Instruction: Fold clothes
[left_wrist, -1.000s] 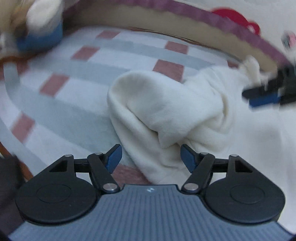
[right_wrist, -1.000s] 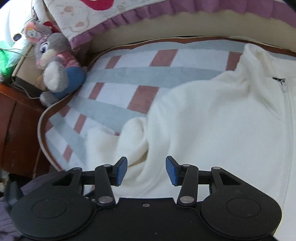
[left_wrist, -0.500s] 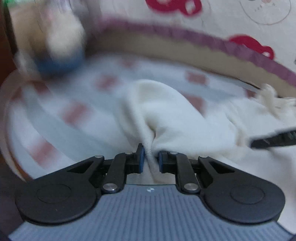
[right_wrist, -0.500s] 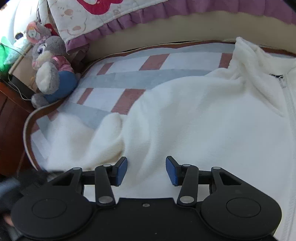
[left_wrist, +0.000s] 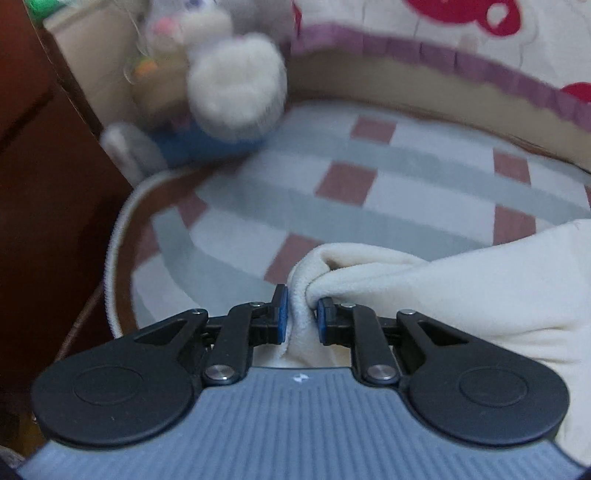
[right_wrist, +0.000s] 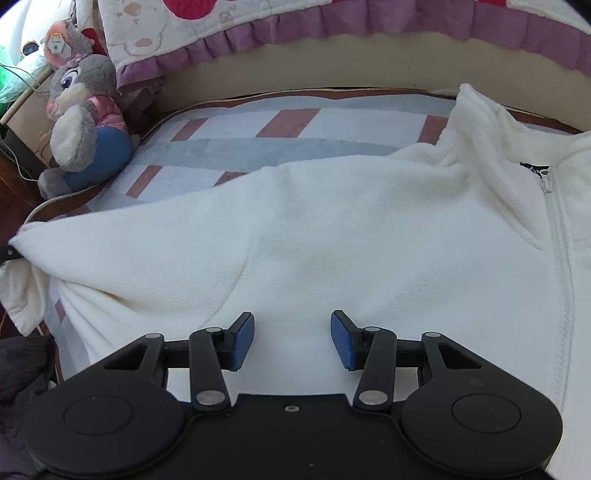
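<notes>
A cream fleece jacket (right_wrist: 369, 236) with a front zipper (right_wrist: 557, 236) lies spread on a checked blanket (right_wrist: 236, 144). Its sleeve (left_wrist: 443, 291) is stretched out toward the left bed edge. My left gripper (left_wrist: 300, 314) is shut on the sleeve's cuff, with fabric bunched between the blue pads. In the right wrist view that pinched cuff (right_wrist: 22, 243) shows at the far left edge. My right gripper (right_wrist: 292, 338) hovers over the jacket body, its jaws apart and nothing pressed between them.
A grey plush rabbit (right_wrist: 81, 122) sits at the blanket's far left corner, also blurred in the left wrist view as the rabbit (left_wrist: 229, 85). A quilt with a purple ruffle (right_wrist: 332, 33) runs along the back. Dark wooden furniture (left_wrist: 44, 206) stands left of the bed.
My left gripper shut on the sleeve cuff, then pulled it up and leftward, stretching the sleeve out straight. The right gripper stayed open and dipped a little over the jacket body.
</notes>
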